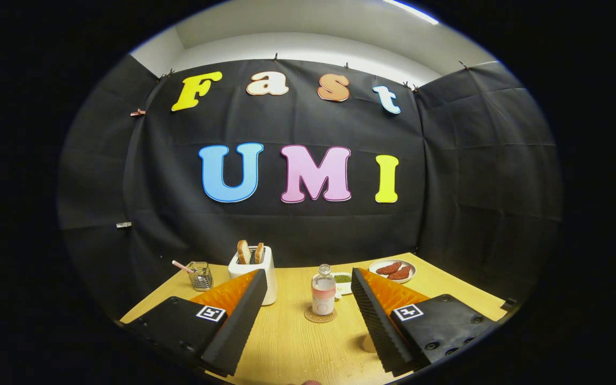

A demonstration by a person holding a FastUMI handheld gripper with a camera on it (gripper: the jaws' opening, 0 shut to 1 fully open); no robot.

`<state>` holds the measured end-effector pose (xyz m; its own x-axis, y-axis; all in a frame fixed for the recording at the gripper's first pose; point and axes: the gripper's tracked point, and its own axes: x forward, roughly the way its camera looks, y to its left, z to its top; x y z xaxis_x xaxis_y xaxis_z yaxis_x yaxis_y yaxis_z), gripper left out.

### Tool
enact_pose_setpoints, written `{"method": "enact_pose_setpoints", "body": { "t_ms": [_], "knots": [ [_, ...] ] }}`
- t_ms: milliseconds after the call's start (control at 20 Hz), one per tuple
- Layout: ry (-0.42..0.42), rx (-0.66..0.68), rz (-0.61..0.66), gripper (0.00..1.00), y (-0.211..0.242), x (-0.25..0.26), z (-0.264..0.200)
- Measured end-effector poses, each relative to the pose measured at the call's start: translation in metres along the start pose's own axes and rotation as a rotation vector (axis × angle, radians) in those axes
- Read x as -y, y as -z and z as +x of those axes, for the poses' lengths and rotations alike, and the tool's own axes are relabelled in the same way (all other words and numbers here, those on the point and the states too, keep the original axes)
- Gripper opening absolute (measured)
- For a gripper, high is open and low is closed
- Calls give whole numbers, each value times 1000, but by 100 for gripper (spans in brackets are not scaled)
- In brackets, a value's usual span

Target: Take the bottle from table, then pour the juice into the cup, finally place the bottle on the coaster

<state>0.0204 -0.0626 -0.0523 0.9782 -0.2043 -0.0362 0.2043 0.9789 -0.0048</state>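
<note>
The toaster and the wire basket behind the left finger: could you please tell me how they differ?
The toaster is white, solid-walled and taller, with bread slices standing in it; the wire basket is see-through mesh, lower, holding a pink-tipped stick. Both stand upright on the wooden table, beyond the open gripper.

The gripper is held wide open above the wooden bench, its two fingers spread apart with nothing between them. Just ahead, in the gap, a bottle of pink juice stands upright on a round coaster. Behind it sits a small white dish of something green. A white toaster holding bread stands further left, beside a wire basket. A plate of reddish food lies at the far right.
</note>
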Motion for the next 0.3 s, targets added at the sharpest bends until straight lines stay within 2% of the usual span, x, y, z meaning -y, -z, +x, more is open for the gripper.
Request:
{"method": "enact_pose_setpoints", "body": {
  "t_ms": [300],
  "knots": [
    [35, 4, 3, 97, -4, 5, 5]
  ]
}}
